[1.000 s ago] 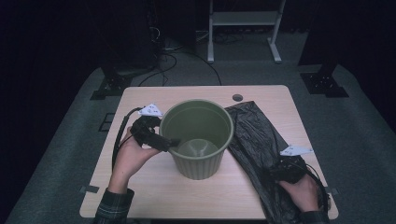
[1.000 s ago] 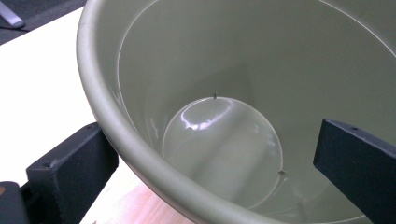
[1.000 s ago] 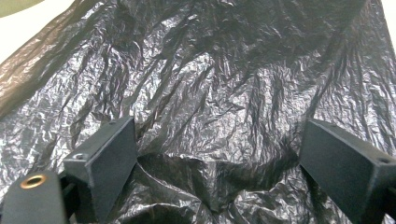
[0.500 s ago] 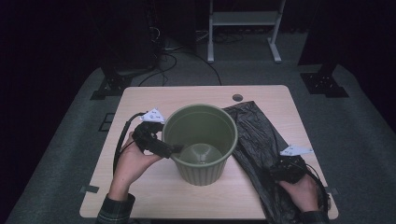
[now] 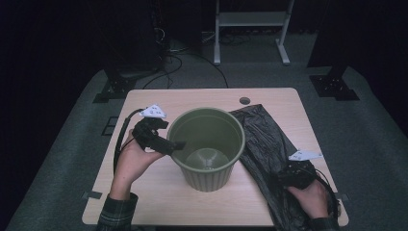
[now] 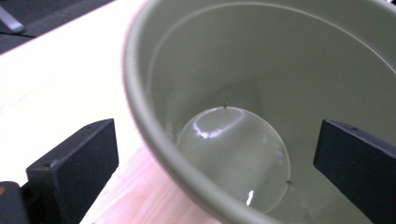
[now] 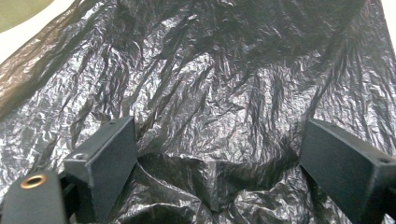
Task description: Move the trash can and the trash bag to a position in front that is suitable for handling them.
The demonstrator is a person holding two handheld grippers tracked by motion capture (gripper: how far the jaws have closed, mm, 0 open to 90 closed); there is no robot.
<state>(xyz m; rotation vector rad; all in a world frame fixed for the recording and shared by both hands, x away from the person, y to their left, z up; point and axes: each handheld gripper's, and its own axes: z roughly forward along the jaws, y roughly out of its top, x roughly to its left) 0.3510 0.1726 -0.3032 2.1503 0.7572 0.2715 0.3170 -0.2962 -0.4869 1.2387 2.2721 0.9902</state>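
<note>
An olive-green plastic bin [image 5: 208, 144] stands upright and empty in the middle of the wooden table [image 5: 144, 192]. My left gripper [image 5: 174, 144] is open at the bin's left rim. In the left gripper view, one jaw is outside the bin [image 6: 261, 60] and the other inside, so the left gripper [image 6: 212, 170] straddles the wall without closing on it. A crumpled black plastic bag [image 5: 269, 144] lies flat to the right of the bin. My right gripper [image 5: 293, 174] hovers open over the near end of the bag [image 7: 224, 93], with a raised fold between the right gripper [image 7: 233, 175] jaws.
A small dark round hole [image 5: 245, 100] sits near the table's far edge. Beyond the table are a white metal stand [image 5: 250, 24], black stand bases [image 5: 115, 86] and cables on grey carpet. Bare wood lies in front of and behind the bin.
The bin and my left gripper have shifted slightly, staying together at the rim. The right hand and the bag have stayed put.
</note>
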